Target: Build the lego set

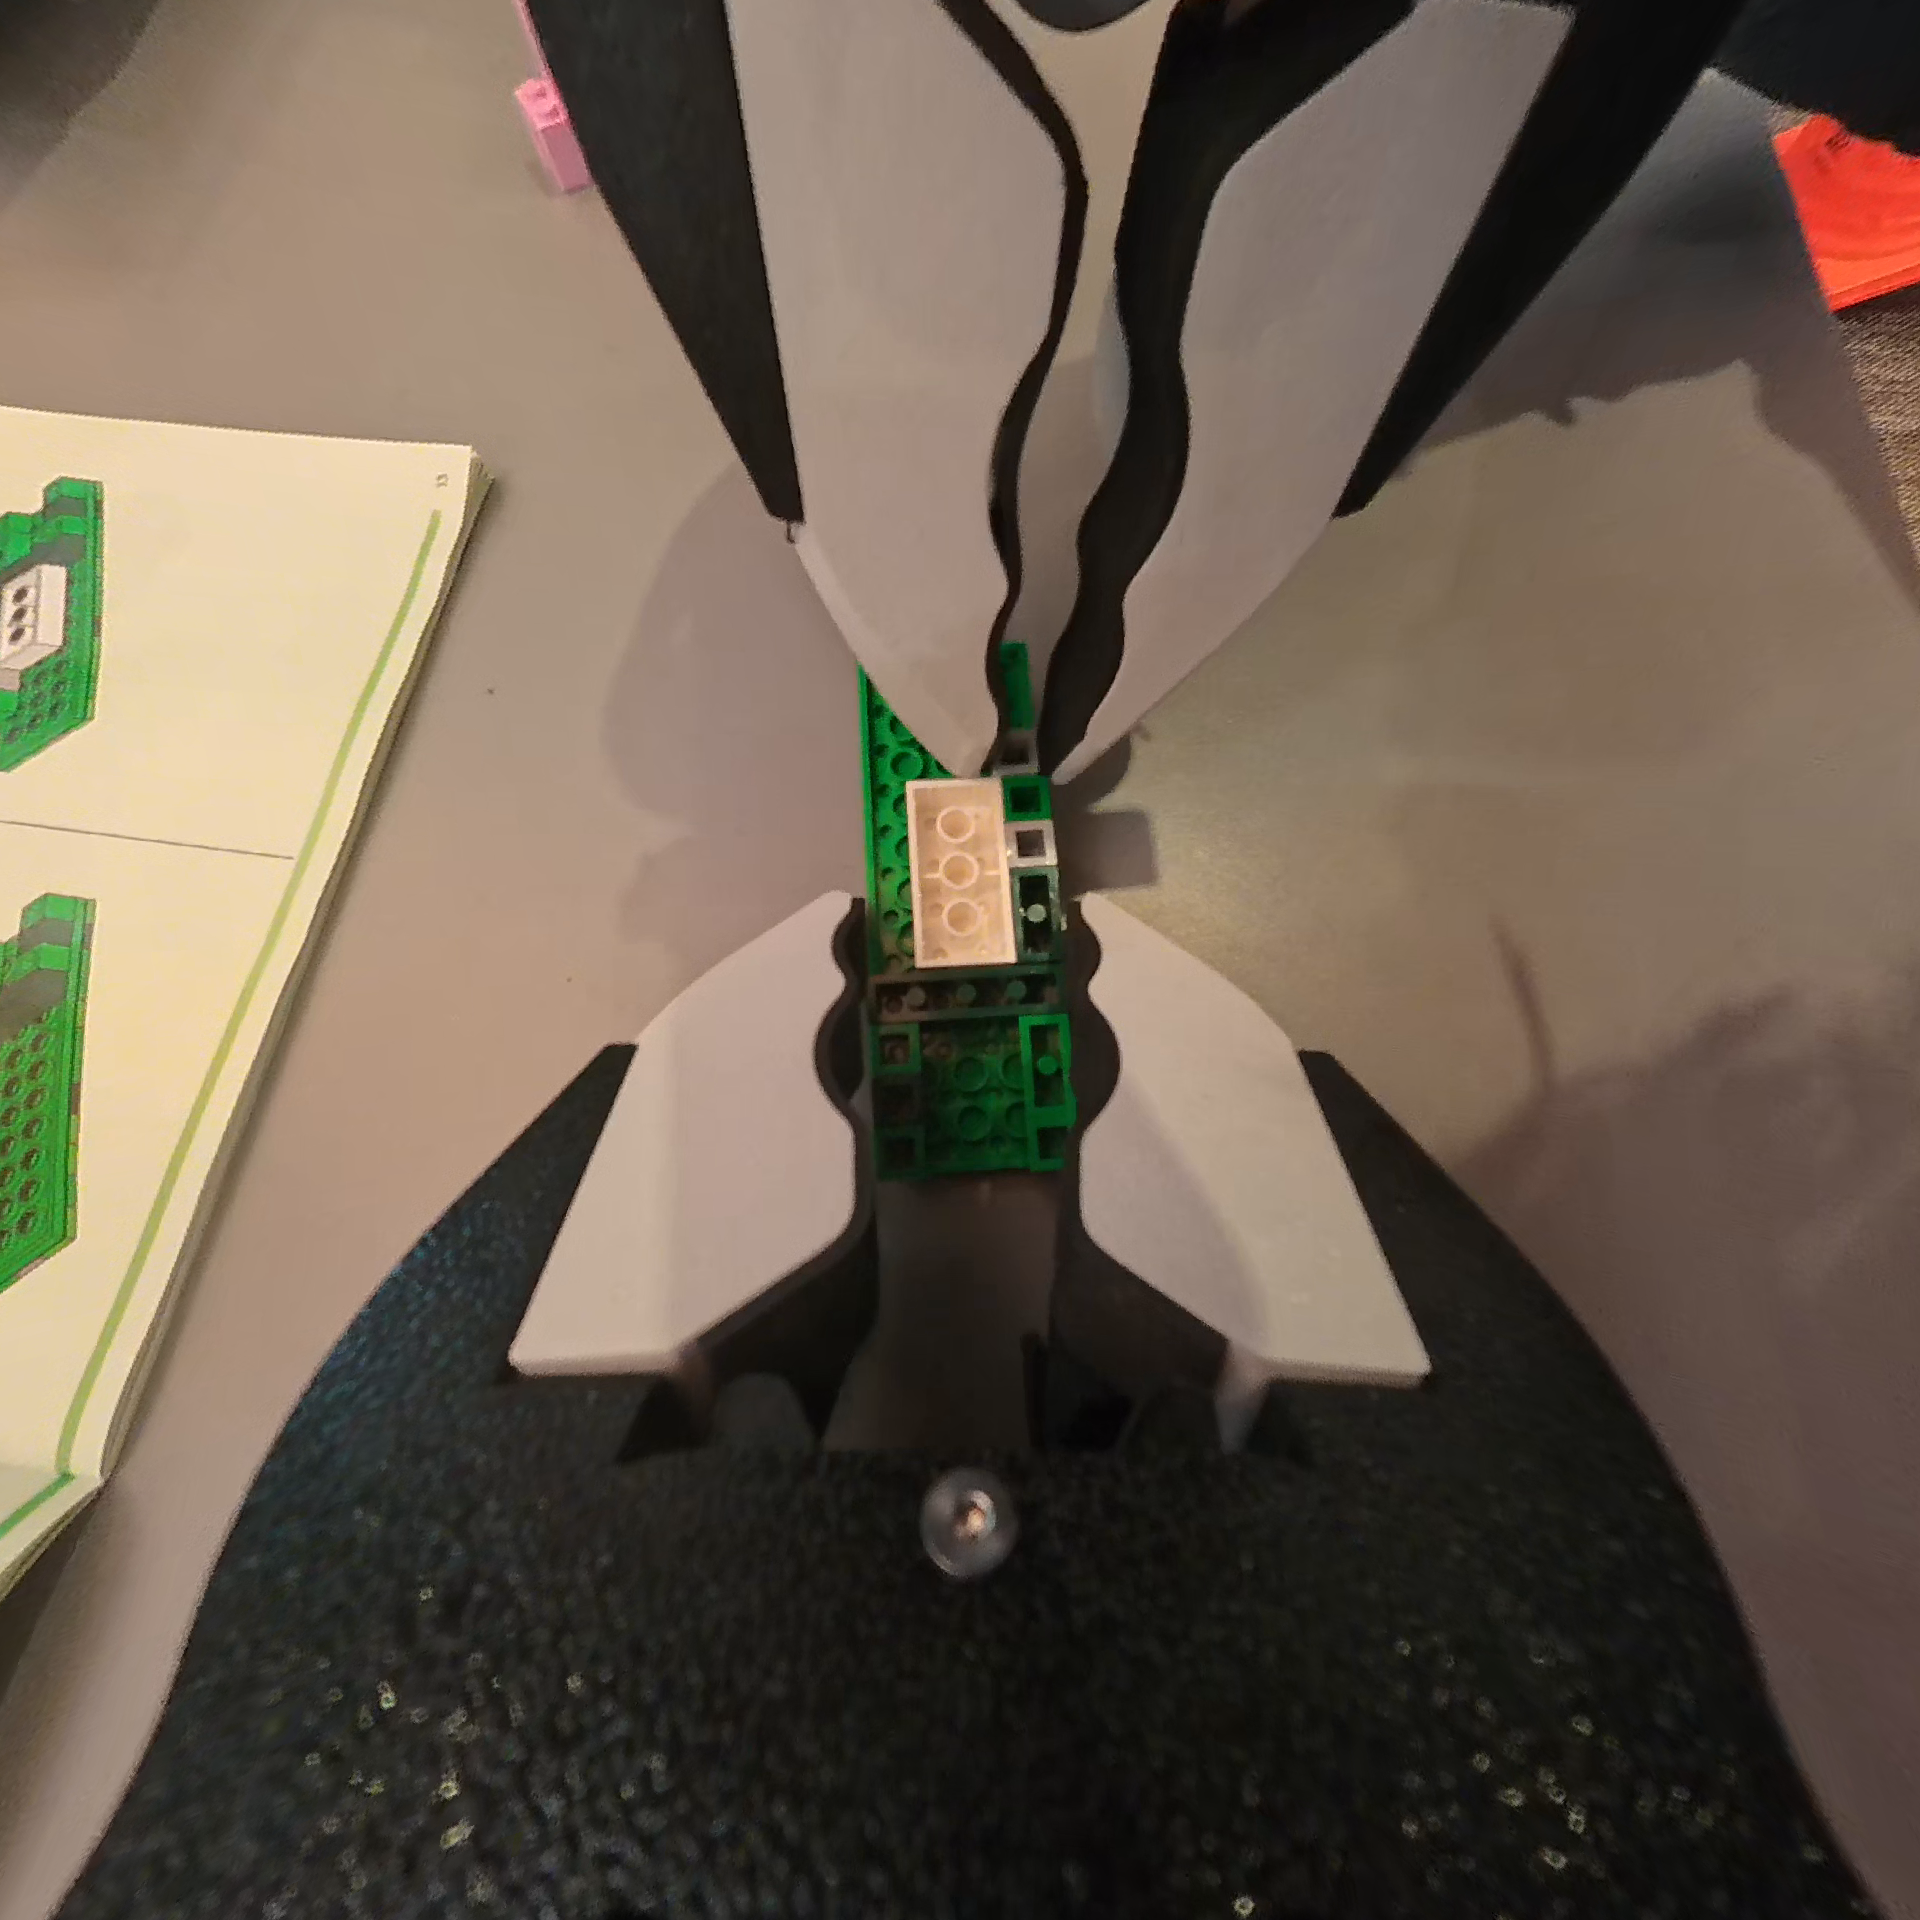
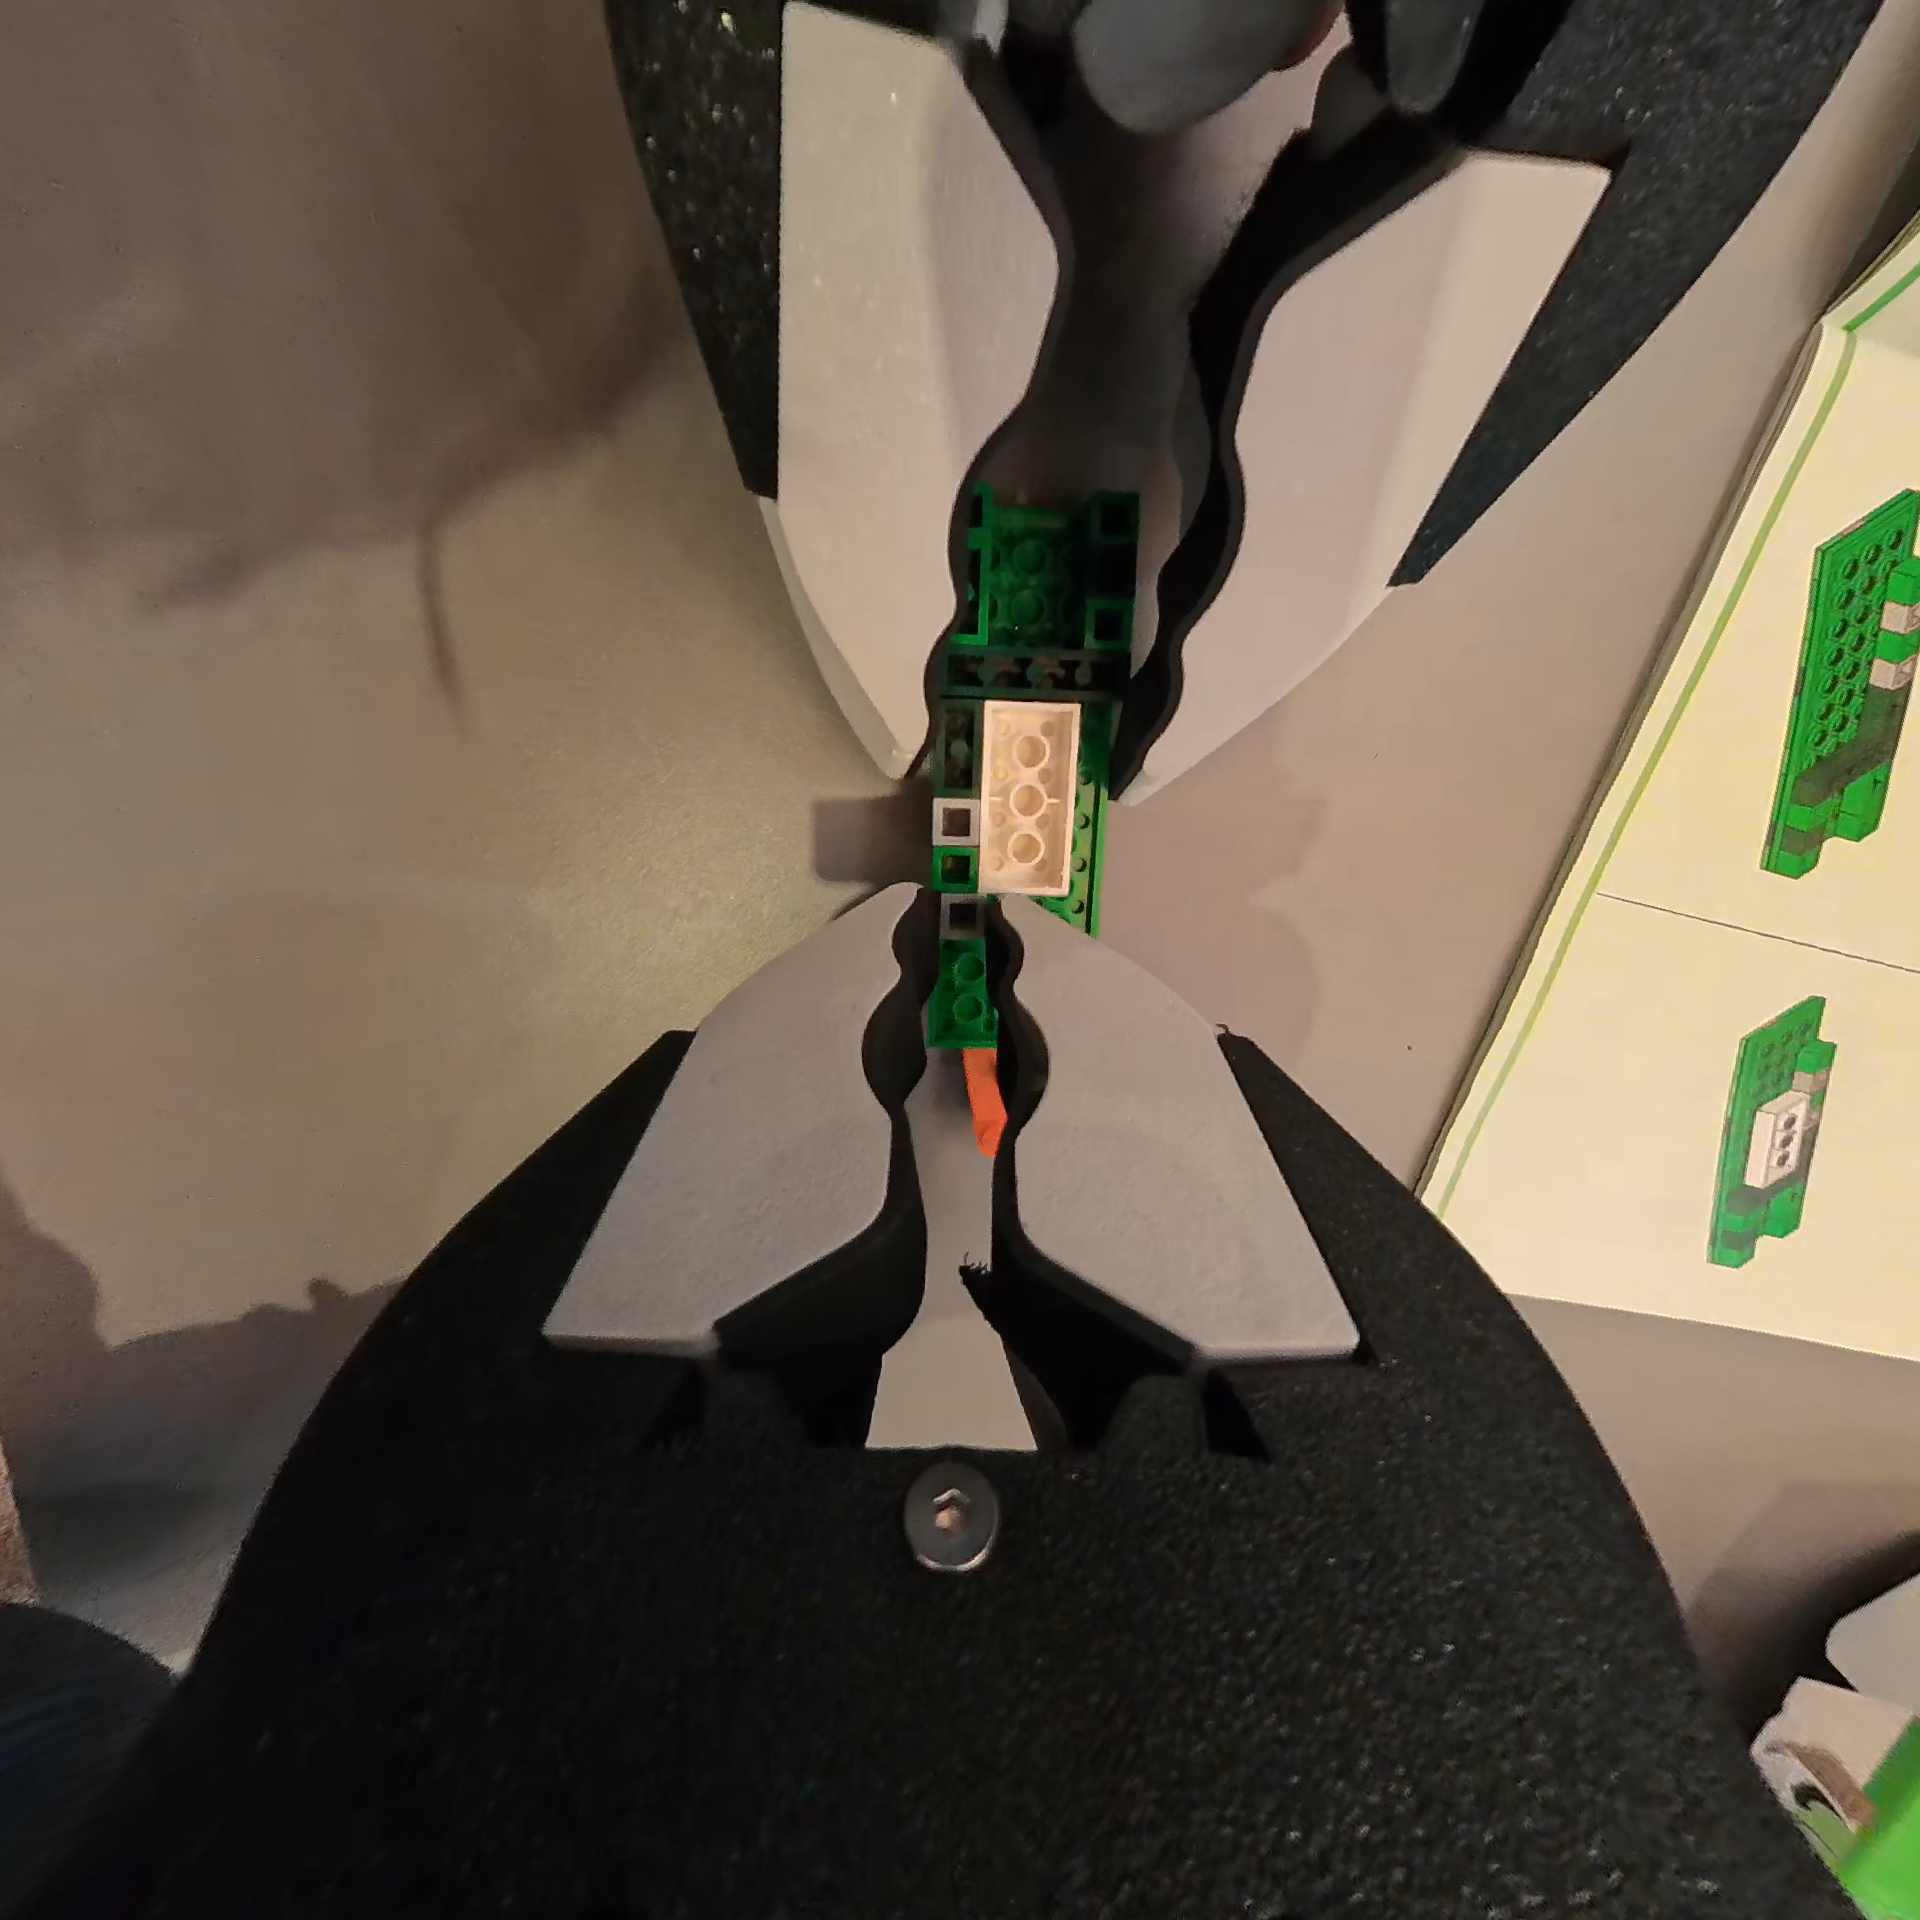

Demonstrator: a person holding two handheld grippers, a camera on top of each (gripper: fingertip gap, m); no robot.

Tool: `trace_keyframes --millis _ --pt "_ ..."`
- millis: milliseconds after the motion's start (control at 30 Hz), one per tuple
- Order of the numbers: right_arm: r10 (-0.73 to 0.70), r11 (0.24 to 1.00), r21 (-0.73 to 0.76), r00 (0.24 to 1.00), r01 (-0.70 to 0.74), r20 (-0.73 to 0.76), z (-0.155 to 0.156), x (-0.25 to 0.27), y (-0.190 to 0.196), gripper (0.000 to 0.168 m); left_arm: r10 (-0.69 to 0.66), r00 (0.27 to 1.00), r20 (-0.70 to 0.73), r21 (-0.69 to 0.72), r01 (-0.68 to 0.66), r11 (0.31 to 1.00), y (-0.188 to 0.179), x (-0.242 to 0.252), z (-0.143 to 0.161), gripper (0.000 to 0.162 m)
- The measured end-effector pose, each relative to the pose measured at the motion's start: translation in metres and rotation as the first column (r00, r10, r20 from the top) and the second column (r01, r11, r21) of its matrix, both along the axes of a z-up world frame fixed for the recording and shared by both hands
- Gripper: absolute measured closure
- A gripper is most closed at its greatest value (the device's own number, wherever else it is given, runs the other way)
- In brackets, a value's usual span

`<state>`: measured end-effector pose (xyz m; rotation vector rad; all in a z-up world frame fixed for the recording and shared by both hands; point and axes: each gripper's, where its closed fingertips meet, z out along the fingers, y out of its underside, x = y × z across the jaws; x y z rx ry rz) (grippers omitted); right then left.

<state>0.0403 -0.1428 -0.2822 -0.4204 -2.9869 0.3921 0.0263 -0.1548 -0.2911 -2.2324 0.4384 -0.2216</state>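
A green lego assembly (image 1: 966, 1101) with a white brick (image 1: 961, 873) on one face and small grey bricks (image 1: 1031, 840) along its edge is held between both grippers above the grey table (image 1: 1455, 831). My left gripper (image 1: 964, 925) is shut on its wide end. My right gripper (image 1: 1018, 753) comes in from the top of the left wrist view and is shut on the narrow far end. In the right wrist view my right gripper (image 2: 964, 914) pinches the narrow green end (image 2: 964, 987), the white brick (image 2: 1029, 795) sits just beyond, and my left gripper (image 2: 1018, 779) clamps the far end.
An open instruction booklet (image 1: 208, 831) lies on the table to the left; it also shows in the right wrist view (image 2: 1714, 935). A pink brick (image 1: 556, 135) lies far left, a red-orange object (image 1: 1849, 208) far right. Loose green and grey pieces (image 2: 1870, 1787) lie at the lower right. Both grippers' tips are close together, under 4 cm apart.
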Motion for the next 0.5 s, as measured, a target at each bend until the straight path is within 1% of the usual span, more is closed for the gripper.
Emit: trace_keyframes --millis 267,500 --pt "-0.004 1.000 -0.019 1.000 0.004 -0.009 -0.0006 0.0021 -0.0009 0.158 0.001 1.000 0.004 0.001 -0.001 1.000 0.0000 -0.0001 0.0000 0.126" --pt "-0.010 1.000 -0.022 1.000 0.010 -0.025 0.0000 0.0002 0.0006 0.159 0.001 1.000 0.004 0.000 -0.001 1.000 0.0000 -0.0001 0.0000 0.126"
